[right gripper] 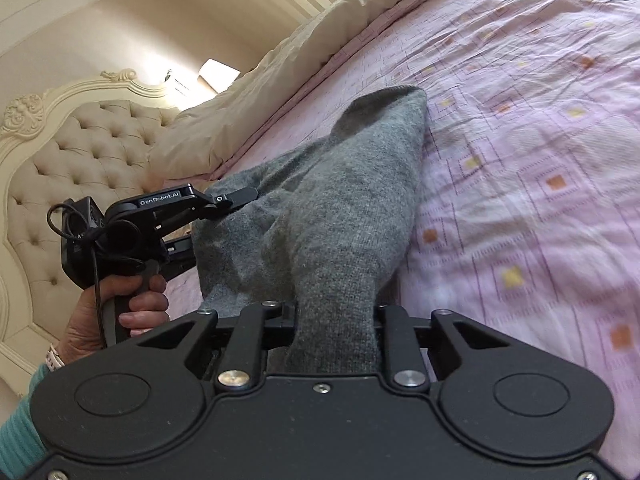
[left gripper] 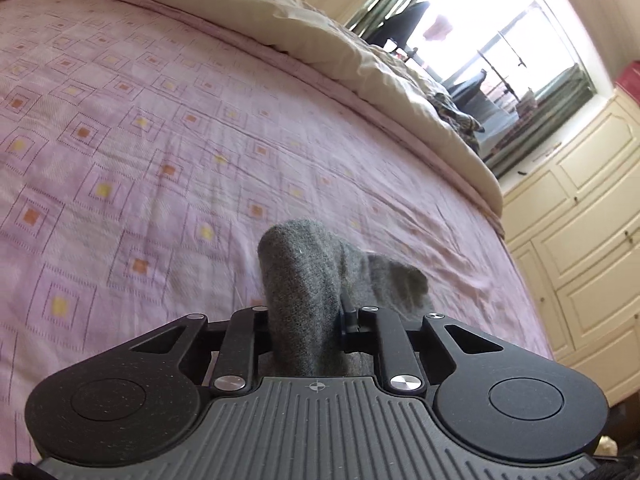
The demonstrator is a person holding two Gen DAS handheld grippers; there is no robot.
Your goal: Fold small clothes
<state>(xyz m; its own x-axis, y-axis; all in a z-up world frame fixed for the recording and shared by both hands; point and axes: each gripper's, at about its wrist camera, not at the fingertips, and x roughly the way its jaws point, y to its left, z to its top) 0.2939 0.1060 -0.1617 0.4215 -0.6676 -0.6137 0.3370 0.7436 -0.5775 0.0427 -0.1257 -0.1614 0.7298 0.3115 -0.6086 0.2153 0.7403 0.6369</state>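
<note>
The grey sock (right gripper: pixel 340 208) hangs in the air above the bed (right gripper: pixel 520 160), held at two places. It is a knitted thing, and its long axis runs from the right tool (right gripper: pixel 336 312) away toward the pillows (right gripper: pixel 280 80); its rounded far end points up and away, over the pink cover. One end goes down between the fingers of the right tool, which are pressed together on it, so this end is hidden by the black body of the tool. The left tool (right gripper: pixel 236 200) pinches the other edge of the sock from the side; its fingertips are partly buried in the fabric and hard to make out. In the left wrist view the sock (left gripper: pixel 308 288) stands up between the closed fingers of the left tool (left gripper: pixel 308 320), and its lower part is cut off behind the tool. The picture there is a little blurred. A hand (right gripper: pixel 120 312) with a teal sleeve (right gripper: pixel 20 420) grips the handle of the left tool. Beyond the bed stand a tufted headboard (right gripper: pixel 80 152), a bright window (left gripper: pixel 500 40) and cream cupboards (left gripper: pixel 580 220).
</note>
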